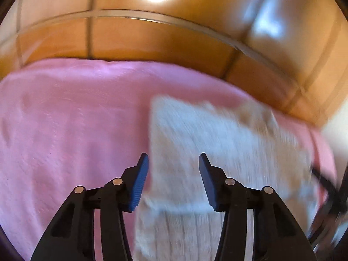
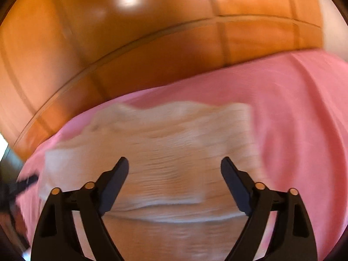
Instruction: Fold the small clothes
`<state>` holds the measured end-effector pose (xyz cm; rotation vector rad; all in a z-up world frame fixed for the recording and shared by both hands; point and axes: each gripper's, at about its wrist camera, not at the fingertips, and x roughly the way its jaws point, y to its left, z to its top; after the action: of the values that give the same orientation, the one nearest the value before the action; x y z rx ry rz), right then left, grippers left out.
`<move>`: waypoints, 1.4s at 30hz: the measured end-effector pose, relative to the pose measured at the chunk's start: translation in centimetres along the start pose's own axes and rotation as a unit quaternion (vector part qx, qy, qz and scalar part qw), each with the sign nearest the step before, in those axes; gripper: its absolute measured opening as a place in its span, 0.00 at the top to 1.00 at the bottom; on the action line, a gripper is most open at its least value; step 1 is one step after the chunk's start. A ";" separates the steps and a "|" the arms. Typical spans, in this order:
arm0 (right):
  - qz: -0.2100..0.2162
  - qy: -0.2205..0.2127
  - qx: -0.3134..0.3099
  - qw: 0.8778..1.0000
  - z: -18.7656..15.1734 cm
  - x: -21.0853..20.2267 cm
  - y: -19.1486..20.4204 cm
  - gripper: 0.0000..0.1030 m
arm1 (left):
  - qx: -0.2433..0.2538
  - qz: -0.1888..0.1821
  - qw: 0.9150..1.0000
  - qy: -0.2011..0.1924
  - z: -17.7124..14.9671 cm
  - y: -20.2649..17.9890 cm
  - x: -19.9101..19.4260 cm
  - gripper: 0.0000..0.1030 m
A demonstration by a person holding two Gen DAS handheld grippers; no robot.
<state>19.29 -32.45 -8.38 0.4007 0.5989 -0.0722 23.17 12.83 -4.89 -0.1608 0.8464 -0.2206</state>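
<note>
Garment: a small cream ribbed garment (image 1: 217, 143) (image 2: 165, 152) lies flat on a pink cover; both views are motion-blurred and its type cannot be told.
Garment form: a folded edge or hem runs crosswise near the lower middle of both views; the far edge is wavy in the right wrist view.
Garment position: in the left wrist view it spreads from centre toward 4 o'clock; in the right wrist view it fills the centre and 6 o'clock.
Left gripper (image 1: 174, 180): jaws spread, blue pads showing, nothing between them; the near left edge of the garment sits in the gap.
Right gripper (image 2: 174, 184): jaws spread wide, holding nothing, with the garment below.
Pink cover (image 1: 65, 130) (image 2: 304, 119): wrinkled cloth under the garment, reaching past it on all sides.
Wooden panelling (image 1: 152, 37) (image 2: 130, 43): glossy orange-brown boards at 12 o'clock behind the cover, with bright glare spots.
Dark object (image 1: 326, 184): blurred black shape at 4 o'clock, unidentifiable.
</note>
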 end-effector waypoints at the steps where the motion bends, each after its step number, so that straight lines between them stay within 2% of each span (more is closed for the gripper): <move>1: -0.014 0.007 0.007 1.000 0.1 0.4 -0.6 0.24 | 0.019 0.000 1.000 0.007 -0.6 -0.8 0.4 0.54; 3: -0.011 0.028 0.014 0.999 0.1 1.4 -1.3 0.35 | 0.037 0.014 0.999 0.024 -1.4 -1.7 1.5 0.54; 5: -0.019 0.040 -0.013 0.999 0.1 2.3 -0.6 0.64 | 0.035 0.040 0.998 0.042 -1.7 -1.7 3.2 0.54; 6: -0.022 0.038 -0.024 0.999 0.2 2.3 -0.1 0.71 | 0.023 0.051 0.998 0.041 -1.6 -1.3 3.9 0.54; 7: -0.027 0.037 -0.033 0.998 0.4 2.2 0.3 0.86 | 0.010 0.065 0.997 0.037 -1.3 -0.8 4.2 0.52; 8: -0.037 0.033 -0.046 0.998 0.6 2.2 0.7 0.90 | 0.002 0.080 0.996 0.035 -1.0 -0.6 4.5 0.42; 10: -0.068 0.050 -0.062 0.995 0.3 3.7 0.9 0.89 | -0.017 0.085 0.995 0.041 -1.0 -0.1 5.3 0.35; 14: -0.074 0.037 -0.070 0.994 -0.3 3.9 0.9 0.87 | -0.023 0.081 0.996 0.036 -1.8 -0.6 3.5 0.35; 19: -0.035 0.040 -0.029 0.998 0.0 3.0 -0.7 0.84 | -0.063 0.058 0.996 0.022 -4.0 0.9 -0.7 0.35; 21: -0.043 0.042 -0.026 0.998 0.2 2.1 -0.6 0.72 | -0.071 0.059 0.995 0.023 -5.2 1.5 -2.4 0.35; 22: -0.044 0.040 -0.027 0.998 0.3 1.6 -0.3 0.49 | -0.070 0.061 0.995 0.021 -5.9 1.8 -3.3 0.35; 23: -0.040 0.036 -0.027 0.998 0.0 0.6 -0.1 0.32 | -0.067 0.064 0.996 0.019 -6.6 2.1 -4.0 0.35; 25: -0.038 0.033 -0.035 0.998 -0.5 -0.5 -0.1 0.31 | -0.064 0.069 0.995 0.020 -8.0 2.7 -5.2 0.35; 29: -0.027 0.046 -0.035 0.998 -2.4 -2.8 -0.7 0.17 | -0.055 0.078 0.995 0.021 -10.5 3.3 -7.3 0.35; 34: -0.025 0.075 -0.038 0.996 -4.8 -5.0 -1.7 0.13 | -0.050 0.085 0.995 0.017 -13.5 3.3 -9.7 0.35; 37: -0.005 0.103 -0.036 0.994 -6.7 -6.2 -2.3 0.11 | -0.042 0.093 0.995 0.013 -14.8 3.1 -10.7 0.35; 42: 0.034 0.123 -0.029 0.991 -9.5 -8.7 -3.1 0.09 | -0.028 0.099 0.995 0.011 -16.5 2.6 -11.7 0.35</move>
<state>6.47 -32.11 -11.69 0.3749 0.8270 0.0609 3.55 17.41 -7.81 -0.1262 0.8856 -0.0135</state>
